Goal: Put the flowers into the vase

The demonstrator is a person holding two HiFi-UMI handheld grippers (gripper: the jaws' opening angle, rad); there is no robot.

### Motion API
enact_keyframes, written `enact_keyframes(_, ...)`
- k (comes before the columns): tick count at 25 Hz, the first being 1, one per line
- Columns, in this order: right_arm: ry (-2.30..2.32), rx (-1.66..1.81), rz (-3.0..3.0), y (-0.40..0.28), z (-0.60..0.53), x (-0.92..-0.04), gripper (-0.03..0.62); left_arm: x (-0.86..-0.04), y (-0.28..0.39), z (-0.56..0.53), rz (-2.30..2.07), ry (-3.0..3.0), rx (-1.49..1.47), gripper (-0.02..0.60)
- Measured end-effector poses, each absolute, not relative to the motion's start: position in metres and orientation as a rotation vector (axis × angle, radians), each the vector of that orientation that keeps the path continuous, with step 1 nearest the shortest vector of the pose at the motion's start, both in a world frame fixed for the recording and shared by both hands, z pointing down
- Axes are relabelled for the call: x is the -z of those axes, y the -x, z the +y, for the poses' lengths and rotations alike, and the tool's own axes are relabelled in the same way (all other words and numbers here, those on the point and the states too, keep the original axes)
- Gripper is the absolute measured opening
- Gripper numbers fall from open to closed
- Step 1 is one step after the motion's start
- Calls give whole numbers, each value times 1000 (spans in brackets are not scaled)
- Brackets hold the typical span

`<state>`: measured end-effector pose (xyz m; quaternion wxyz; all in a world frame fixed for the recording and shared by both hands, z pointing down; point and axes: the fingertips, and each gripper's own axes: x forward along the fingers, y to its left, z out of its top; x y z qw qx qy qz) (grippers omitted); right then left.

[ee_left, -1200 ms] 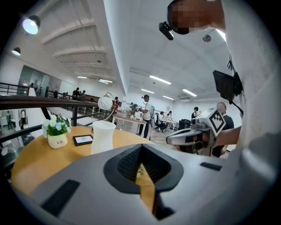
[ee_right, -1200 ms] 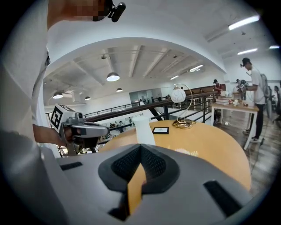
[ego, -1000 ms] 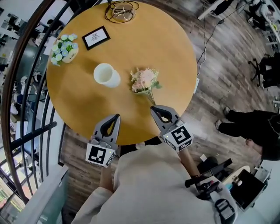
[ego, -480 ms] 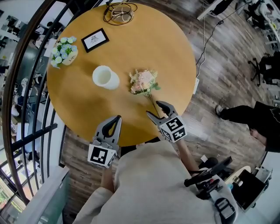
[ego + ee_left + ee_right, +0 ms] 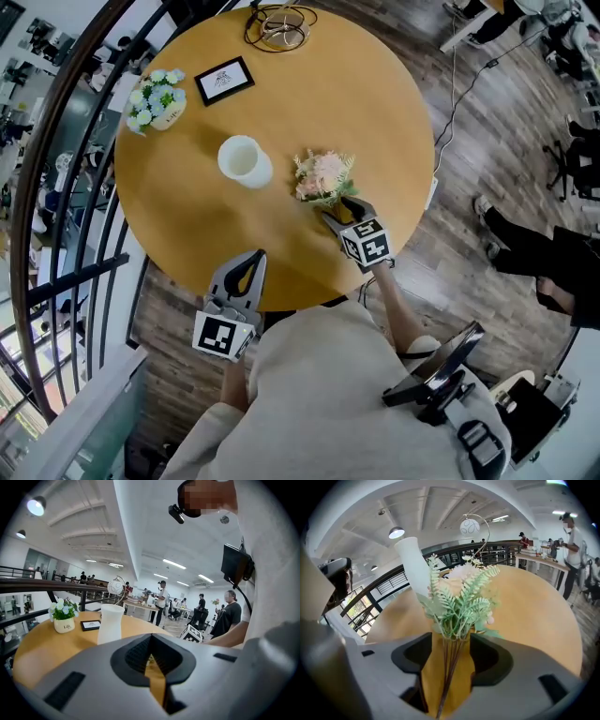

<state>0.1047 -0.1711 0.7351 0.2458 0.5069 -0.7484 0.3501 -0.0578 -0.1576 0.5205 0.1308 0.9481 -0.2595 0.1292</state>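
Flowers [image 5: 322,176] lie near vase [image 5: 244,161]; small pot [image 5: 170,118] holds blooms [image 5: 155,95].

Bright, even indoor light from ceiling lamps [image 5: 36,506]; soft shadows on the table [image 5: 375,112]; fisheye edges dark.

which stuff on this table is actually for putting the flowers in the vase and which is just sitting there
For the job: pink flower bunch, white vase, right gripper with open jaws astride the stems.

Just lying about: small potted blue and white flowers, black framed card, coil of cable.
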Motion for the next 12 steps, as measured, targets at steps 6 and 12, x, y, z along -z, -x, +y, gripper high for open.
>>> enact_keyframes(6,-1359,-959,-2023,-106,-186,-747,261,-520,64,-157,-780,-2741,-381,6)
enact_keyframes(12,-1396,-928,-1945,-113,-193,-758,107,-519,68,-161,-791,-2742,-379,6)
